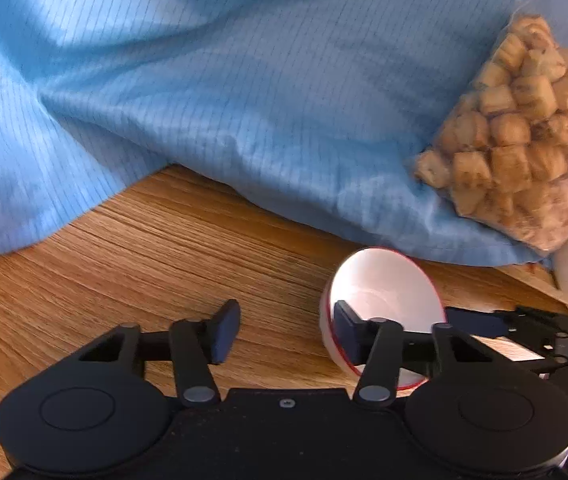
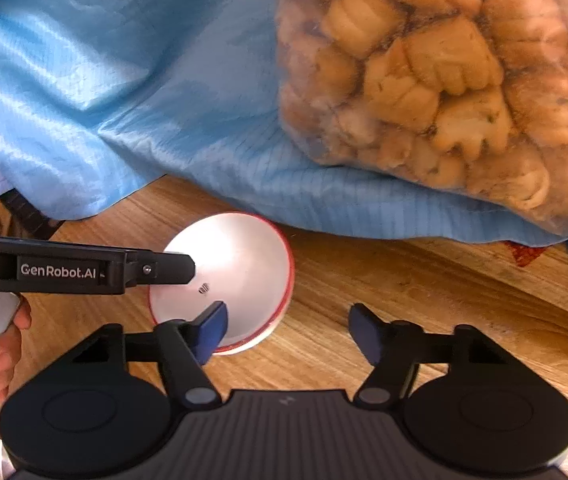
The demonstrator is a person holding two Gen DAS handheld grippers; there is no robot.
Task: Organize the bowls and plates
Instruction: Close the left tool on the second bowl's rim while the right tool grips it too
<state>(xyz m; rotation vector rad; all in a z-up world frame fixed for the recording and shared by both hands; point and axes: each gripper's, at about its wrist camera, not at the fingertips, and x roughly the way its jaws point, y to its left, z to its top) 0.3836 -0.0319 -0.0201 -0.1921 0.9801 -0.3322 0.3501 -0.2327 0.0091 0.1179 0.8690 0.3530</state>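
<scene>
On the wooden tabletop [image 2: 424, 300], just in front of a rumpled blue cloth [image 2: 124, 80], sat a small white bowl [image 2: 240, 264] with a red rim, its mouth turned partly up toward the cameras. No plate showed in either view. The left gripper [image 1: 284, 332] had its jaws partly spread; one pad lay over the bowl's mouth and the other stood over bare wood, clear of the wall, so nothing was pinched. The right gripper [image 2: 286, 330] was likewise partly spread, one pad overlapping the near rim and the other apart on the table side, holding nothing. Whether either pad actually touched the bowl could not be told.

The chief risk appeared to be the two tools crowding one light bowl: a finger closing on the rim off-centre might tip it or skid it across the smooth wood. If both closed together, the fingers could knock each other. Beyond the bowl, a clear bag of biscuits [image 2: 444, 80] rested on the cloth; a shove that way might wedge the bowl under the cloth's fold.
</scene>
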